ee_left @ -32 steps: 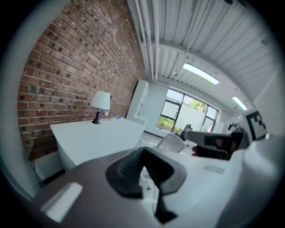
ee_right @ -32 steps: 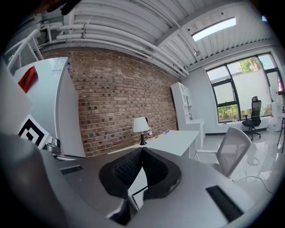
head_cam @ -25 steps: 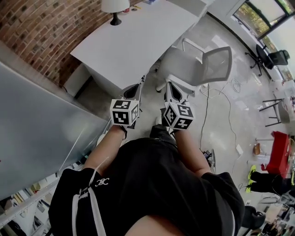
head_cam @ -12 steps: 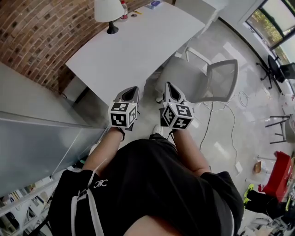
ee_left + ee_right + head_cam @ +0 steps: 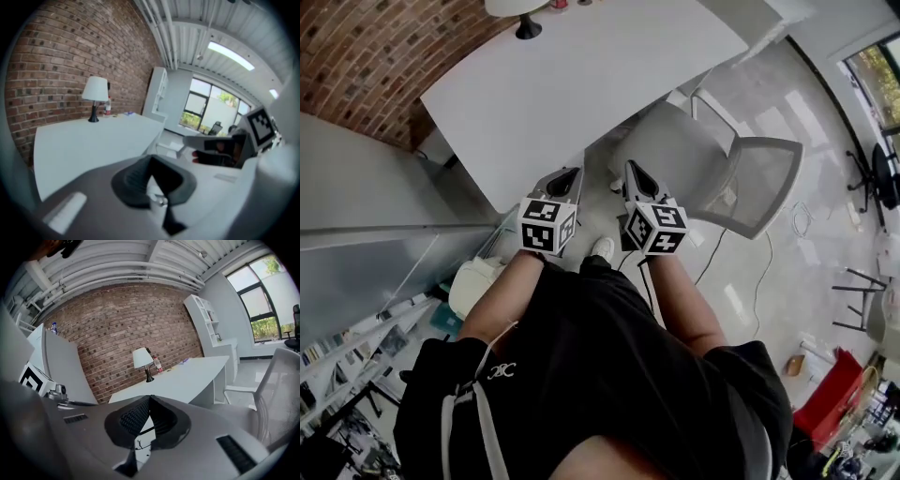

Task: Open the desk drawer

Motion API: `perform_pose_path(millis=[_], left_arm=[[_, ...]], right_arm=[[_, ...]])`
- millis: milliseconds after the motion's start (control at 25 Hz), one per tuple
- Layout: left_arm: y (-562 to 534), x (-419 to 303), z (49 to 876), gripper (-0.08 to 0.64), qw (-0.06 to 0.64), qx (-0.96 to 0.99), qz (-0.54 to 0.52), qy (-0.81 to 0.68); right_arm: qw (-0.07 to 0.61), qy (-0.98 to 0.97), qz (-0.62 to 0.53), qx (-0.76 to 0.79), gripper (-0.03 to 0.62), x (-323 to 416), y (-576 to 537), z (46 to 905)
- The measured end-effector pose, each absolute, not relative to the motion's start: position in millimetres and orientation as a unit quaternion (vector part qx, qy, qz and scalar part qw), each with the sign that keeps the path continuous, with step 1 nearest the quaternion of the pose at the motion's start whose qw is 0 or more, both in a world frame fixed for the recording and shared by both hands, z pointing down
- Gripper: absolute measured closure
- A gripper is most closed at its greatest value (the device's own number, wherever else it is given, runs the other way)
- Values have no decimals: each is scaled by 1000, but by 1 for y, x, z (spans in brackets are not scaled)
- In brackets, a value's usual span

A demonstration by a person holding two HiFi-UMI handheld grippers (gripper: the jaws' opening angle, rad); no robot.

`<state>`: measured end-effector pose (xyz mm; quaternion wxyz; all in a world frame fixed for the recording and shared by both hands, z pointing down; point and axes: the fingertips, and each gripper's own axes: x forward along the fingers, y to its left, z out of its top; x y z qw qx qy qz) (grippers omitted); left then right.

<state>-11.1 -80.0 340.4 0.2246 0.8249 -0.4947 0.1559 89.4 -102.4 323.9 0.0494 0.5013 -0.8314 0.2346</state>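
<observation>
The left tool and right tool are held side by side just short of the white tabletop's near edge. Each has its jaws pressed together on nothing. A lamp stands at the far edge. The drawer itself cannot be made out.

No word or number is legible in any view.

Head view: a small white emblem sits on the chest of the person's black top. Its interlaced strokes are too small to read as letters.

The left marker cube and the right marker cube carry black-and-white square patterns. These are codes, not script.

Right gripper view: a bottle stands beside the lamp on the tabletop. Its label is too small to read.
</observation>
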Motion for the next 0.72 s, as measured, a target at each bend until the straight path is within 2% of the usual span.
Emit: perform_pose_path(millis=[200, 720], left_arm=[[-77, -14, 388, 563, 265, 803, 184, -502], [-59, -19, 520, 562, 332, 768, 269, -478]], right_arm=[[77, -835, 299, 456, 594, 77, -102, 386], [80, -752, 525, 391, 594, 43, -63, 581]])
